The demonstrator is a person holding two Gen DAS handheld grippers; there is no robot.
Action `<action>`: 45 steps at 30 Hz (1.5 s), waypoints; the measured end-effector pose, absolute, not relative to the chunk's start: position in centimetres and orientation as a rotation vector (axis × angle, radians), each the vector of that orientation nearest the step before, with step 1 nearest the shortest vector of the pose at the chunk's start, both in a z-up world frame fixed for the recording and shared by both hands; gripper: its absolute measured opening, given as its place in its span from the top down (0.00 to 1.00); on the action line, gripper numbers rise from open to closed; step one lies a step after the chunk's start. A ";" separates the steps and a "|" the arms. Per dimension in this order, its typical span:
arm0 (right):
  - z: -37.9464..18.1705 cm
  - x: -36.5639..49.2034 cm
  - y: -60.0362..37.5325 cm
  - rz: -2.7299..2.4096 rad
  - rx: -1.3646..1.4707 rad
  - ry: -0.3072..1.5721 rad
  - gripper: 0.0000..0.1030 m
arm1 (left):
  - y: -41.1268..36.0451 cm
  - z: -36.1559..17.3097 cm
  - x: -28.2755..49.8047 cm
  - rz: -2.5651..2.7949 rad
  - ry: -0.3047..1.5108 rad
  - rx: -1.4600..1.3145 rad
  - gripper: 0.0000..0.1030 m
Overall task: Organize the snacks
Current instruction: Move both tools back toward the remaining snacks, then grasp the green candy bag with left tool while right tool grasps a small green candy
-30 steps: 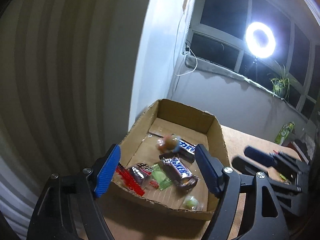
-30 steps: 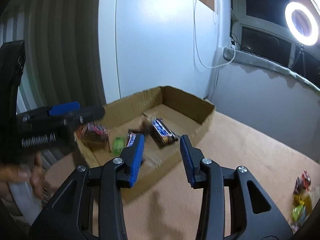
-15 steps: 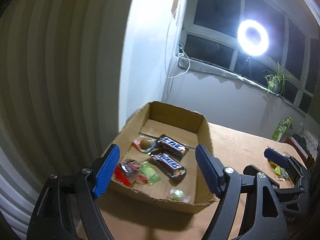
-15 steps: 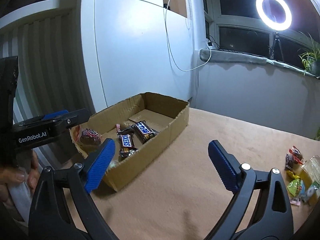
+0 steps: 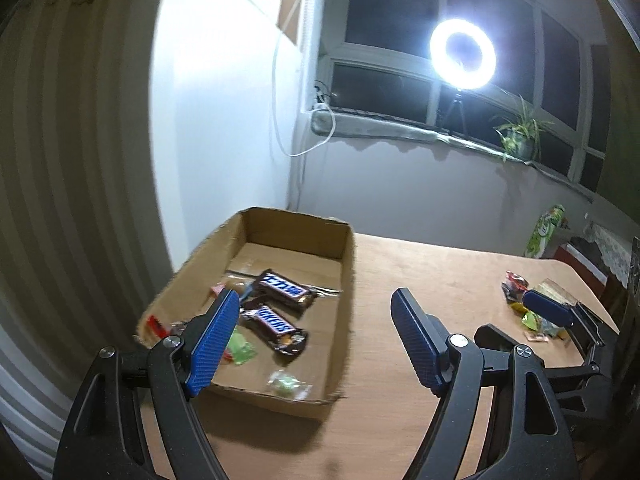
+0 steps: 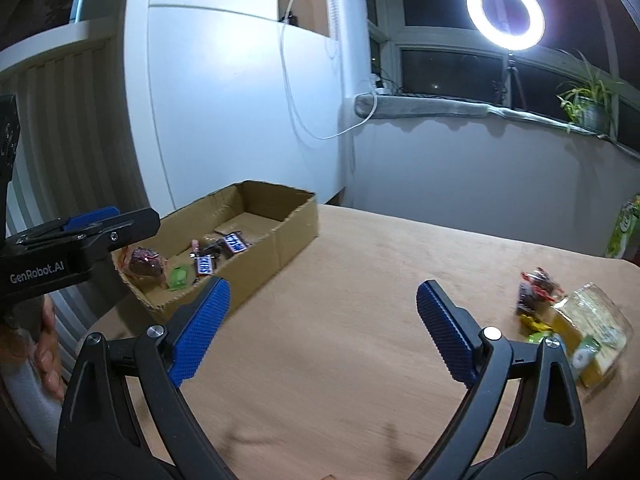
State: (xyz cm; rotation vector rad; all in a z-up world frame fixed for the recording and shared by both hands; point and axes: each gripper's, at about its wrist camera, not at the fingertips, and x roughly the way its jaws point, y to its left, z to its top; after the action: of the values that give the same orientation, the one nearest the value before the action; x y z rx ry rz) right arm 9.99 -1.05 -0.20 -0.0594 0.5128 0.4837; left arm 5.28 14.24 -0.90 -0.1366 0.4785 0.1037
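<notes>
Hidden and cut-off snacks

The left gripper's (image 5: 314,340) finger hides box (image 5: 347,264) snacks behind it; the right gripper (image 6: 322,328) covers pile (image 6: 560,320) wrappers; green carton (image 6: 624,232) cut off.

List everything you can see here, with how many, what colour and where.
cardboard box: one, brown, left side of table
Snickers bars: two, brown wrappers, inside box
small wrapped sweets: several, green, red, clear, near end of box
loose snack pile: one cluster, mixed colours, right side of table
table: one, tan
ring light: one, white, by window
potted plant: one, green, on sill
green carton: one, table's far right
left gripper: blue pads, open, empty
right gripper: blue pads, open, empty
</notes>
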 end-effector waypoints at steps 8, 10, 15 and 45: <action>-0.4 10.1 -5.9 0.388 -0.039 0.531 0.06 | 11.1 -0.8 6.5 0.047 0.501 -0.093 0.24; -0.6 10.2 -7.5 0.363 -0.031 0.545 0.06 | 9.9 -0.9 7.1 0.019 0.508 -0.075 0.24; -1.5 10.6 -12.1 0.307 -0.006 0.594 0.06 | 6.4 -1.1 8.6 -0.054 0.525 -0.027 0.24; -6.5 16.1 -23.5 0.281 0.125 0.832 0.77 | -8.8 -7.3 15.2 -0.402 0.749 0.126 0.24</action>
State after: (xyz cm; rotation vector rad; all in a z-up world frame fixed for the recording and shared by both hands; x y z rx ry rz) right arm 16.09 -23.54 -6.50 0.1251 0.8321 0.2810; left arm 15.20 -8.81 -7.26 0.1260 0.7493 -0.4025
